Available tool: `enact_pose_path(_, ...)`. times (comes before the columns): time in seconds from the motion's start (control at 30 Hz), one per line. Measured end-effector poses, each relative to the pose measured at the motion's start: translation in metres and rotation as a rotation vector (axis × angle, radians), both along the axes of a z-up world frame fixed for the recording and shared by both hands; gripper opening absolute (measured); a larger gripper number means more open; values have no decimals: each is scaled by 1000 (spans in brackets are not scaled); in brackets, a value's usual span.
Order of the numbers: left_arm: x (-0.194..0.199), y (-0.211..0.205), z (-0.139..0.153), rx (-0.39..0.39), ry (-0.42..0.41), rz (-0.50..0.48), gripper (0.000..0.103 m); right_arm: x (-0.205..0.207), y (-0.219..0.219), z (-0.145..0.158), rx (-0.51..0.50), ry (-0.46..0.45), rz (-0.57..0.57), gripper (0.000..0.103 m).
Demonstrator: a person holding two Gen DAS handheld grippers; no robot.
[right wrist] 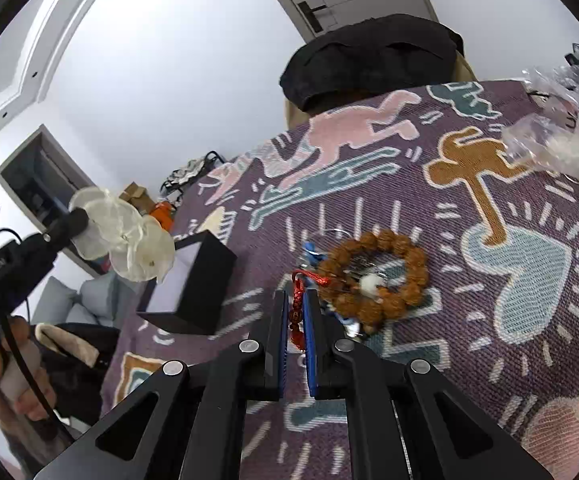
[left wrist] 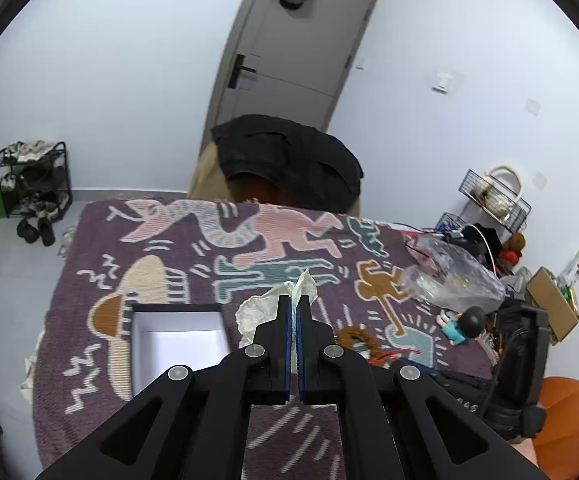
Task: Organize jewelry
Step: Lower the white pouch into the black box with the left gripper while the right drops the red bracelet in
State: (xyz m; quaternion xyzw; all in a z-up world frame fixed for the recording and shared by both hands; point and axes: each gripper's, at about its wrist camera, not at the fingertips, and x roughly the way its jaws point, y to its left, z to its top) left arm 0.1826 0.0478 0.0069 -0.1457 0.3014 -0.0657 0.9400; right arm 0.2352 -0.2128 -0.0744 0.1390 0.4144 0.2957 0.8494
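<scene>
A brown beaded bracelet (right wrist: 377,276) lay flat on the patterned blanket (right wrist: 489,340), right of the open black box (right wrist: 193,284). A red knotted cord charm (right wrist: 298,300) lay just left of the bracelet.

Bright, even indoor light with soft, faint shadows. Both fisheye views bend strongly toward dark vignetted corners. Focus is sharp throughout, without glare.

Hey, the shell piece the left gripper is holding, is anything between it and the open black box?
Nothing visible. The left gripper holds the shell piece in the air just above and beside the open black box, whose white interior looks bare in both views.
</scene>
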Motion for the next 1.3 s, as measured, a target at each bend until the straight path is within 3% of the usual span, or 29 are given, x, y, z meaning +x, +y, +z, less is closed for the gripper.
enact_pose_path(0.5, 4, 46, -33, 9, 82, 126, 3, -4, 42, 27, 5, -33, 59, 8)
enact_pose_path(0.53, 7, 49, -38, -11, 106, 119, 9, -5, 46, 29, 4, -37, 65, 8)
enact_pose_path(0.6, 9, 54, -44, -35, 135, 116, 35, -6, 55, 34, 1, -46, 78, 8)
enact_pose_path(0.63, 8, 56, -47, -40, 136, 125, 60, -7, 60, 37, 1, -49, 85, 8)
enact_pose_path(0.67, 5, 58, -47, -38, 122, 139, 76, -7, 65, 39, 2, -53, 93, 8)
enact_pose_path(0.73, -4, 62, -44, -26, 67, 168, 82, -8, 75, 43, 5, -59, 110, 8)
enact_pose_path(1.3, -34, 117, -54, -38, 82, 272, 82, 7, 166, 50, 32, -25, 223, 8)
